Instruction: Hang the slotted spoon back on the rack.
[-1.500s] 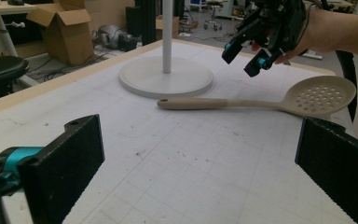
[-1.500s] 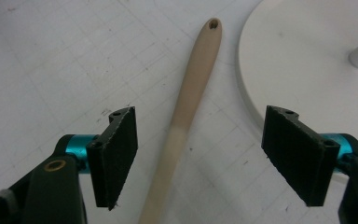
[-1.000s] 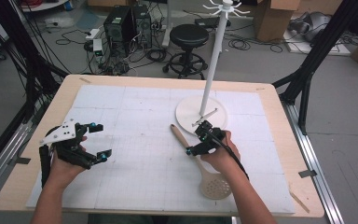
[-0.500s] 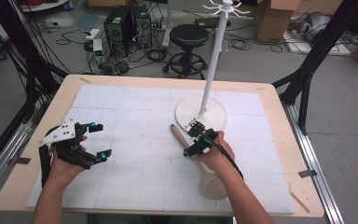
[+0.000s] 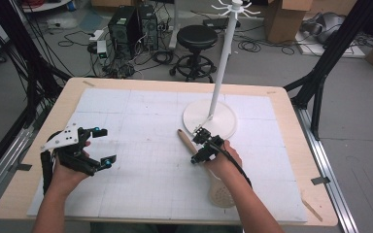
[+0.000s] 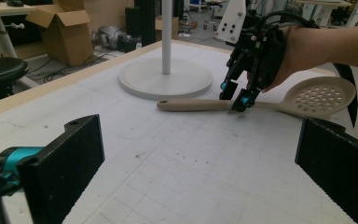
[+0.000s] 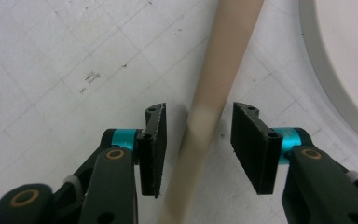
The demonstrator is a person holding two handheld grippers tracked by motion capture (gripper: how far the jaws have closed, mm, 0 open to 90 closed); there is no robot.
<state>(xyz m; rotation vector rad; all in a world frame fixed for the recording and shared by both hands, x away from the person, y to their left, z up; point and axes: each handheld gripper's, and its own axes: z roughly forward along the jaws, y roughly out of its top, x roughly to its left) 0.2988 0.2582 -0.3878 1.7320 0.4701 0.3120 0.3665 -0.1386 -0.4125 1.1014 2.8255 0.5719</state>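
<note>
One desk (image 5: 291,160) carries everything I have to work with, its pale gridded mat taking up most of the high view, and on it I count one white stand (image 5: 210,119), a round flat base with a tall thin pole, sitting right of centre. Just beside that base, low and centre-right in the frame, lies one wooden slotted spoon (image 5: 187,141), its handle end pointing up-left and its perforated bowl toward the bottom edge, partly under my right forearm. I judge it light, rigid and smooth enough to slip a little, so I would take it on the straight handle, away from the round bowl, with the pads square across the shaft. Two grippers are in play. My right gripper (image 7: 196,149) is down over the handle with its jaws partly open on either side of the shaft, a narrow gap showing on each side, so it has hold of nothing yet. My left gripper (image 5: 94,148) hovers at the lower left of the high view, well apart from the spoon, its jaws spread wide and empty. In the left gripper view the spoon lies flat on the mat.
</note>
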